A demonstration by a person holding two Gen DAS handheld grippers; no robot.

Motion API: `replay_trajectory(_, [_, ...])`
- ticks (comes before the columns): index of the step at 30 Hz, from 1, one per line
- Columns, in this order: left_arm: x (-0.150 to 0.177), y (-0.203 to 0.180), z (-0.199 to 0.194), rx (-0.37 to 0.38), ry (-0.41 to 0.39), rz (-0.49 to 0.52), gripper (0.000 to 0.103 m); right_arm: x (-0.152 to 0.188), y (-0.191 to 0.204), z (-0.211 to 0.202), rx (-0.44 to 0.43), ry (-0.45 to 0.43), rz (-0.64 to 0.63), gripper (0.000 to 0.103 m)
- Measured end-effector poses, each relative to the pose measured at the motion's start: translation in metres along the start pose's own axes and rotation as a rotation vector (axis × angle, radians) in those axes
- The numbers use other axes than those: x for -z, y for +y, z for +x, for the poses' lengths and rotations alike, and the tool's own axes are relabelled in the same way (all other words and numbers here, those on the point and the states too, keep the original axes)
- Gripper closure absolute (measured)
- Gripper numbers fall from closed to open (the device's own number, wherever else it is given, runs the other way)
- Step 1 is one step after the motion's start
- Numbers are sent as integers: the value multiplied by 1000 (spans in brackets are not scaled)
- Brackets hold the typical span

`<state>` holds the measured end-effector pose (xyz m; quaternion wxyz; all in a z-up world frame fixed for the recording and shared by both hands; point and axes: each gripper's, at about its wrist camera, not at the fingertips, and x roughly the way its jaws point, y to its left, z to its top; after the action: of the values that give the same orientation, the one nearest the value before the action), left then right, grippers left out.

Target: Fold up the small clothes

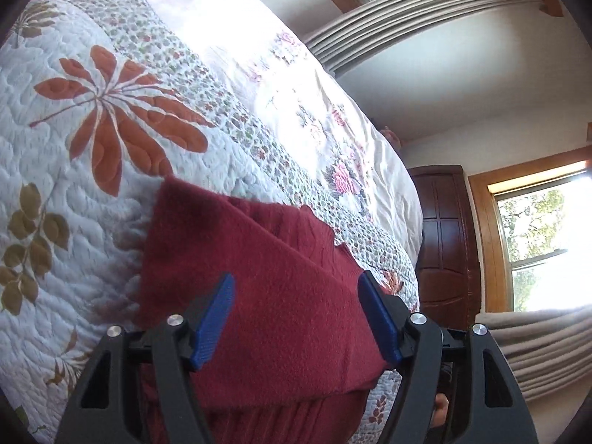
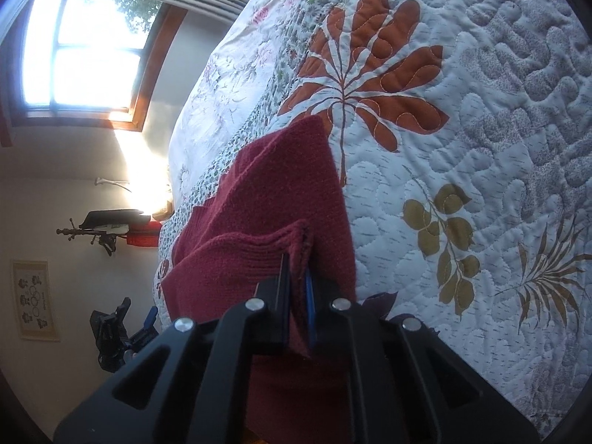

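Observation:
A dark red knitted garment (image 1: 259,277) lies partly folded on a quilted bedspread (image 1: 74,148). My left gripper (image 1: 296,288) is open above it, blue pads spread wide on either side of the fabric without pinching it. In the right wrist view the same red garment (image 2: 281,192) shows with a ribbed cuff or hem (image 2: 259,251) lifted. My right gripper (image 2: 296,270) is shut on that ribbed edge, which runs between its two fingers.
The bedspread (image 2: 462,148) has orange flowers and olive leaves; a pale floral sheet (image 1: 296,92) lies beyond it. A dark wooden cabinet (image 1: 444,240) and windows (image 1: 547,240) stand past the bed's edge. The left gripper (image 2: 144,329) appears low in the right wrist view.

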<state>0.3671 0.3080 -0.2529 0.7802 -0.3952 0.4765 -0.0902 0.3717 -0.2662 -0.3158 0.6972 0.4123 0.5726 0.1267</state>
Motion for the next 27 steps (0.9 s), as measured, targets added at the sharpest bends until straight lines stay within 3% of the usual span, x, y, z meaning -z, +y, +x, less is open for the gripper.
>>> replay_trajectory(3, [-10,9,19,-43,26,7,32,0,1,-2,15,-1,-14,98])
replay_trajectory(6, [-14,29,41,-137,72,-21,32,1,3,-7,15,4,-18,97])
replay_trajectory(8, [-14,31,36,-110,57,-35,32,4,14,-23,48,-52,-54,96])
replay_trajectory(11, [-6,8,4,-61,-27,47,32,10,36,-46,29,-119,-125,95])
replay_trajectory(15, [21,-8,-18,40,-24,95,31,19,50,-28,11,-54,-171,94])
replay_trajectory(20, [50,21,16,-74,93,85,31,28,33,6,48,24,-153,94])
replay_trajectory(21, [53,30,21,-104,103,82,31,31,29,9,65,28,-159,100])
replay_trajectory(24, [56,36,9,-117,76,54,32,37,18,3,76,23,-153,101])
replay_trajectory(27, [65,29,-31,-77,2,59,31,46,21,-23,61,-15,-179,88])
